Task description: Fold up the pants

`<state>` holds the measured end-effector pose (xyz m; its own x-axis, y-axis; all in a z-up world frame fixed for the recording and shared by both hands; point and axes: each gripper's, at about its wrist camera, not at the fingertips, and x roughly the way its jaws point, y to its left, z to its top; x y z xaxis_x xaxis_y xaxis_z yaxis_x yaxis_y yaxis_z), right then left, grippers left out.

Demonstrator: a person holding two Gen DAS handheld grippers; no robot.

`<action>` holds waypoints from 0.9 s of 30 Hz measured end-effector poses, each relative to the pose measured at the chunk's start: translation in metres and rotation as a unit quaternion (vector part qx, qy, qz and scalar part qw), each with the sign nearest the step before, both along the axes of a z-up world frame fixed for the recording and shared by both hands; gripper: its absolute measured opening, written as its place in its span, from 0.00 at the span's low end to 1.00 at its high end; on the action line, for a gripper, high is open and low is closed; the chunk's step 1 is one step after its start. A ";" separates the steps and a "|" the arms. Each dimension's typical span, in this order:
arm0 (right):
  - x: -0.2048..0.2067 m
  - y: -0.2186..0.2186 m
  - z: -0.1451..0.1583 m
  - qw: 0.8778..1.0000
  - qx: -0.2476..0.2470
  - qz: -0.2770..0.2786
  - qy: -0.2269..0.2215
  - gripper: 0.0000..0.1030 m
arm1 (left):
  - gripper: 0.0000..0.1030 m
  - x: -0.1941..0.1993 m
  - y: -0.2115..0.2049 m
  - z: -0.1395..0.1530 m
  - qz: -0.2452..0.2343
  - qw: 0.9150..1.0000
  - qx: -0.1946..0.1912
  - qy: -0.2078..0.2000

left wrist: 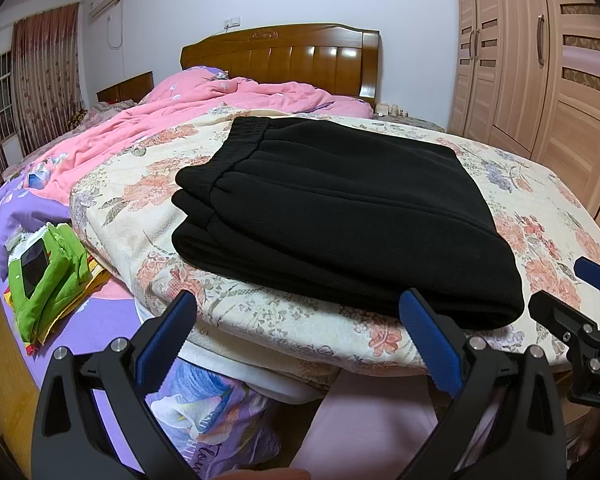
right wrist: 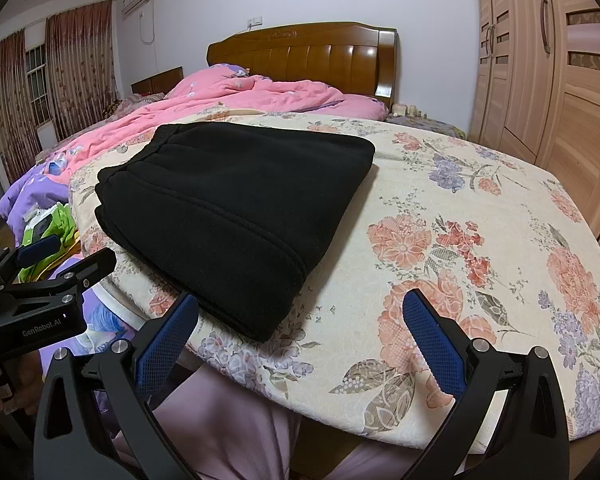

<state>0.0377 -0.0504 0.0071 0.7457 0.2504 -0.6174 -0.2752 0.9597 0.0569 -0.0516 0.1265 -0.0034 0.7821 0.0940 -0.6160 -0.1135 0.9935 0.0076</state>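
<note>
The black pants (left wrist: 340, 216) lie folded in a thick stack on the floral quilt (left wrist: 540, 216), waistband toward the headboard. They also show in the right wrist view (right wrist: 236, 216). My left gripper (left wrist: 298, 312) is open and empty, just short of the stack's near edge. My right gripper (right wrist: 300, 312) is open and empty, near the stack's front right corner above the quilt (right wrist: 480, 220). Each gripper shows in the other's view: the right one (left wrist: 572, 292) at the right edge, the left one (right wrist: 60, 256) at the left edge.
A pink duvet (left wrist: 188, 120) is bunched behind the quilt toward the wooden headboard (left wrist: 284, 56). A green bundle holding a phone (left wrist: 44, 272) lies at the left on purple bedding. A wardrobe (left wrist: 540, 60) stands at the right. The person's pink-clad legs (right wrist: 228, 424) are below.
</note>
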 end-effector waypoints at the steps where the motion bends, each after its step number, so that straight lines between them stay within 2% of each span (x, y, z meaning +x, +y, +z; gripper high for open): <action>1: 0.000 0.000 0.000 1.000 0.000 0.000 0.000 0.96 | 0.98 0.000 0.000 0.000 0.000 1.000 0.000 0.000; 27: 0.000 0.001 0.001 1.000 -0.001 0.000 0.000 0.96 | 0.98 -0.002 0.000 0.003 0.010 1.000 -0.006 -0.003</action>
